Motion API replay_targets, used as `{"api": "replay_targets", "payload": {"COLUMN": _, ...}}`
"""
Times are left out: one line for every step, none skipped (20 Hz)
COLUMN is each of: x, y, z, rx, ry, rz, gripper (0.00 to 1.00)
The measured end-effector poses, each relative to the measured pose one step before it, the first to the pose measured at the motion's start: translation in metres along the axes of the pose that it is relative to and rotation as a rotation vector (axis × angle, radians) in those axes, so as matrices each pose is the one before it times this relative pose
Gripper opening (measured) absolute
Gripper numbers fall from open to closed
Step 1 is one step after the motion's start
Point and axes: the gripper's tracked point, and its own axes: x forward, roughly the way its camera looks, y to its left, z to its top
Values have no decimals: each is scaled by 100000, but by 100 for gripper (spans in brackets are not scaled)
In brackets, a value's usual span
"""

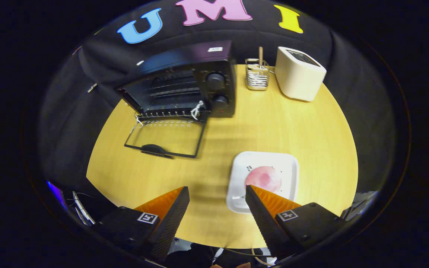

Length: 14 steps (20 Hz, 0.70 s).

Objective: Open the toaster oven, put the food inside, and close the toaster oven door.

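Lying flat, oven door (164, 138): dropped open onto the table (311, 123), so the toaster oven (184, 83) cavity is free for loading.
Gripper (217, 195): fingers spread, gripping nothing, above the table's near side.
Food (263, 178): pink round on the white plate (289, 163), just ahead of the right finger, likely the next grasp.

A round wooden table (311, 126) stood against the black cloth wall. At its far side sat a cream-coloured toaster (299, 73), upright, near the table's edge. Just beside it was a small wire holder (257, 76) with a wooden stick (260, 56) poking up out of it. The two stood close together but did not touch.
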Motion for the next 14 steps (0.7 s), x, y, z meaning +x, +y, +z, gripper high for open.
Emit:
{"api": "replay_targets", "payload": {"x": -4, "y": -1882, "z": -354, "rx": 595, "ry": 2723, "rz": -1209, "gripper": 100}}
{"api": "replay_targets", "payload": {"x": -21, "y": -1783, "z": -231, "rx": 221, "ry": 2485, "rz": -1172, "gripper": 100}}
{"api": "replay_targets", "payload": {"x": 177, "y": -1986, "z": -180, "rx": 148, "ry": 2729, "rz": -1360, "gripper": 100}}
{"api": "replay_targets", "payload": {"x": 208, "y": -1316, "z": -139, "rx": 152, "ry": 2447, "rz": -435, "gripper": 99}}
{"api": "replay_targets", "payload": {"x": 349, "y": -1196, "z": 6, "rx": 689, "ry": 1810, "rz": -822, "gripper": 99}}
{"api": "replay_targets", "payload": {"x": 426, "y": -1342, "z": 103, "rx": 944, "ry": 2265, "rz": -490, "gripper": 100}}
{"api": "replay_targets", "payload": {"x": 514, "y": -1059, "z": 143, "rx": 1534, "ry": 1904, "rz": -534, "gripper": 100}}
{"api": "replay_targets", "payload": {"x": 603, "y": -813, "z": 63, "rx": 1838, "ry": 2204, "rz": 83, "gripper": 100}}
{"api": "replay_targets", "payload": {"x": 621, "y": -683, "z": 39, "rx": 1927, "ry": 2445, "rz": 236, "gripper": 100}}
{"api": "replay_targets", "payload": {"x": 630, "y": -433, "z": 38, "rx": 2095, "ry": 1963, "rz": 273, "gripper": 100}}
{"api": "replay_targets", "payload": {"x": 661, "y": -428, "z": 85, "rx": 1618, "ry": 2108, "rz": 423, "gripper": 100}}
{"api": "replay_targets", "payload": {"x": 606, "y": -350, "z": 53, "rx": 1321, "ry": 1603, "rz": 132, "gripper": 100}}
{"api": "replay_targets", "payload": {"x": 756, "y": -281, "z": 201, "rx": 490, "ry": 1859, "rz": -185, "gripper": 99}}
{"api": "replay_targets", "payload": {"x": 724, "y": -225, "z": -172, "rx": -228, "ry": 1391, "rz": -24, "gripper": 89}}
